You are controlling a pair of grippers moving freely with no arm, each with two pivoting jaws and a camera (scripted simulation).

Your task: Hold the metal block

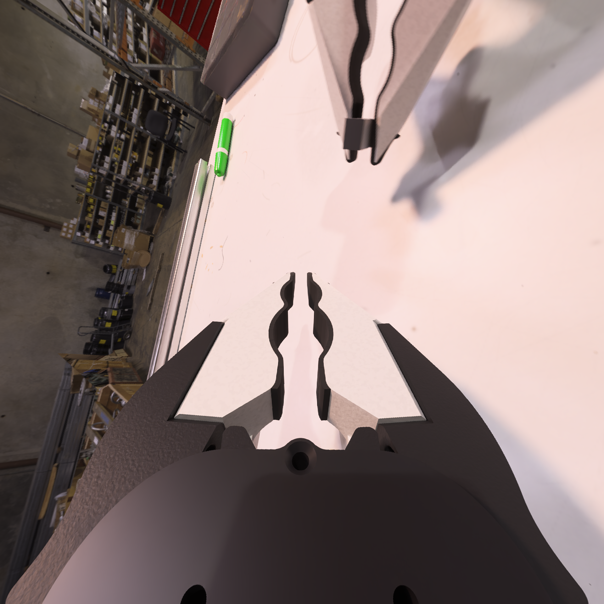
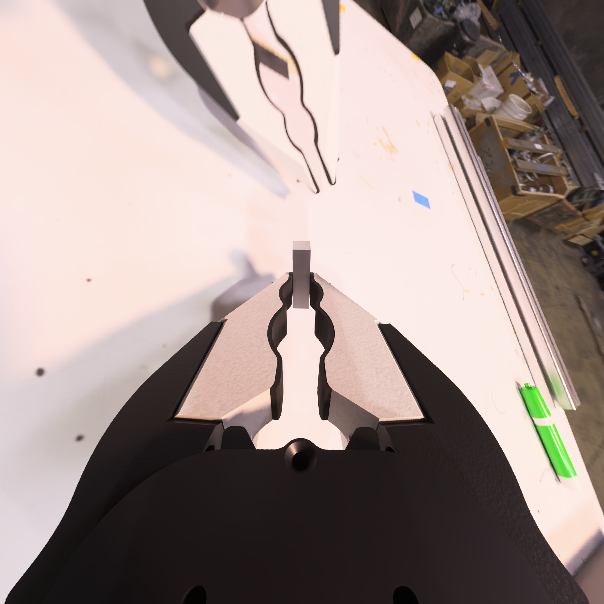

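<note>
The metal block (image 2: 301, 277) is a small grey slab. My right gripper (image 2: 301, 275) is shut on it, and the block sticks out past the fingertips above the white table (image 2: 130, 163). In the left wrist view the block (image 1: 359, 137) looks dark between the right gripper's fingers (image 1: 385, 143) at the top. My left gripper (image 1: 300, 274) is shut to a thin gap with nothing in it, low over the table (image 1: 425, 294). It faces the right gripper with a stretch of table between them. It also shows at the top of the right wrist view (image 2: 323, 186).
A green marker (image 1: 224, 147) (image 2: 549, 434) lies near the table's edge beside a long metal rail (image 1: 192, 222) (image 2: 490, 228). A grey box (image 1: 242, 42) stands at the far corner. A blue tape patch (image 2: 421, 199) sits on the table. Warehouse shelves lie beyond the edge.
</note>
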